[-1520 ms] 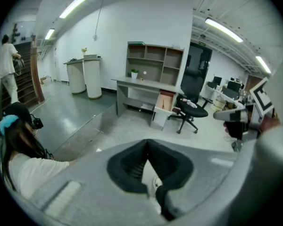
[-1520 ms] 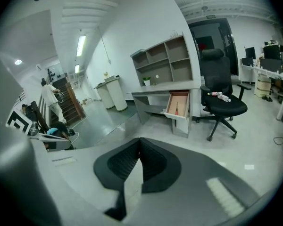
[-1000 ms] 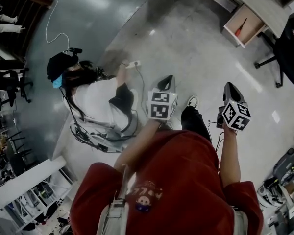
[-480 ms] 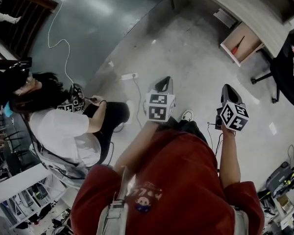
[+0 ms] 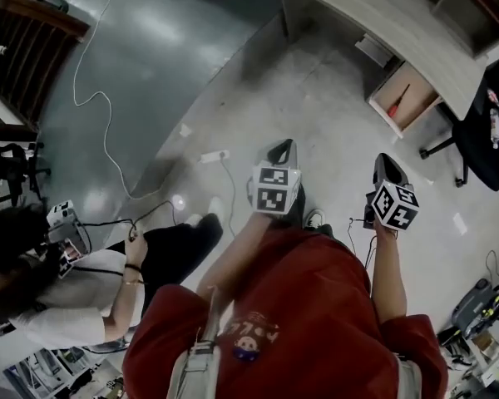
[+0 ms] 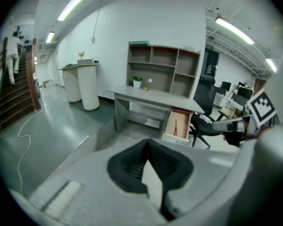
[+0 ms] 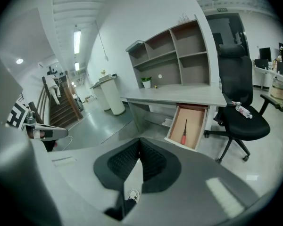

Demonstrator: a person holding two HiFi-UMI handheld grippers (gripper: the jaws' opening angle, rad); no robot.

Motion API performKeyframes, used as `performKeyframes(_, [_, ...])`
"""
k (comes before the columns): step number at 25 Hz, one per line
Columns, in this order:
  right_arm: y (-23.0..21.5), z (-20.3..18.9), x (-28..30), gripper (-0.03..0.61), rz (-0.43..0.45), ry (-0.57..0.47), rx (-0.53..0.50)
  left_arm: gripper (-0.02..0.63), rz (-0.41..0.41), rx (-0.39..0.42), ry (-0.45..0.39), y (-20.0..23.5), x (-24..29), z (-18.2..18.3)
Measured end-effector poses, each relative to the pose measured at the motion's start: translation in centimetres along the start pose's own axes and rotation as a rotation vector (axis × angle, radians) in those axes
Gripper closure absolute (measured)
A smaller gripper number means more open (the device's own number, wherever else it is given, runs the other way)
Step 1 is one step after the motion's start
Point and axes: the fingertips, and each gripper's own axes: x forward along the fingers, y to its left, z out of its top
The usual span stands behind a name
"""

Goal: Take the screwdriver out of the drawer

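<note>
Advancing on the drawer, drew nearer than a second before; carried left gripper and right gripper with jaws pressed together, empty; left screwdriver untouched inside.

An open-plan office: a grey bench under cubby shelves, a black swivel chair, ceiling strip lights.

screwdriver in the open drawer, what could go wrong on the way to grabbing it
1. The white power strip lies on the floor ahead to the left: a possible trip.
2. The black office chair stands right beside the open wooden drawer; an arm could bump it.
3. The right tongs and left tongs are both shut; they must open before reaching the red-handled screwdriver.
</note>
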Motion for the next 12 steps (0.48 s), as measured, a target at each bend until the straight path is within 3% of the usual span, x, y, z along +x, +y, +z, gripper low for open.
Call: performKeyframes(12, [1.3,8.0,6.9,0.577,-0.122,-0.065,0.049,0.615,-0.132,0.071,-0.007,5.8,7.7,9.3])
